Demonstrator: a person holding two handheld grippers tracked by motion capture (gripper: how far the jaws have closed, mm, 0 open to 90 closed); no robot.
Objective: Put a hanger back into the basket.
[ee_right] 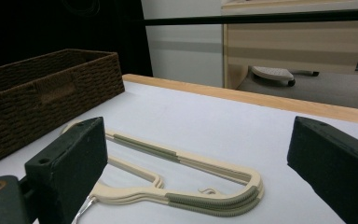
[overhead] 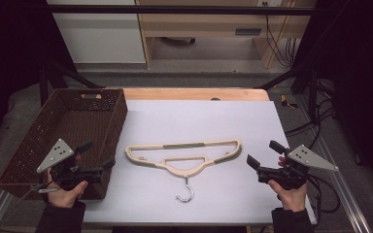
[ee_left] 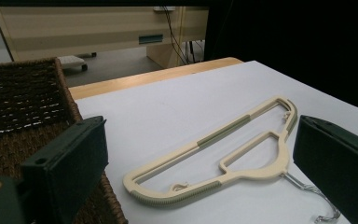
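Note:
A cream clothes hanger [overhead: 184, 156] with grey-green grip strips and a metal hook [overhead: 186, 191] lies flat on the white table sheet [overhead: 199, 121], hook toward the near edge. My left gripper [overhead: 98, 155] hovers open at the hanger's left end, over the basket's near right corner. My right gripper [overhead: 264, 154] hovers open just off the hanger's right end. The hanger [ee_left: 214, 154] lies between the wide-apart jaws in the left gripper view. It [ee_right: 182, 179] also lies low between the jaws in the right gripper view. Neither gripper touches it.
A brown woven basket [overhead: 26, 145] stands on the table's left side, with nothing inside that I can see. A bare wooden strip [overhead: 194, 93] runs along the table's far edge. Cables [overhead: 320, 121] hang off the right side, with a desk behind.

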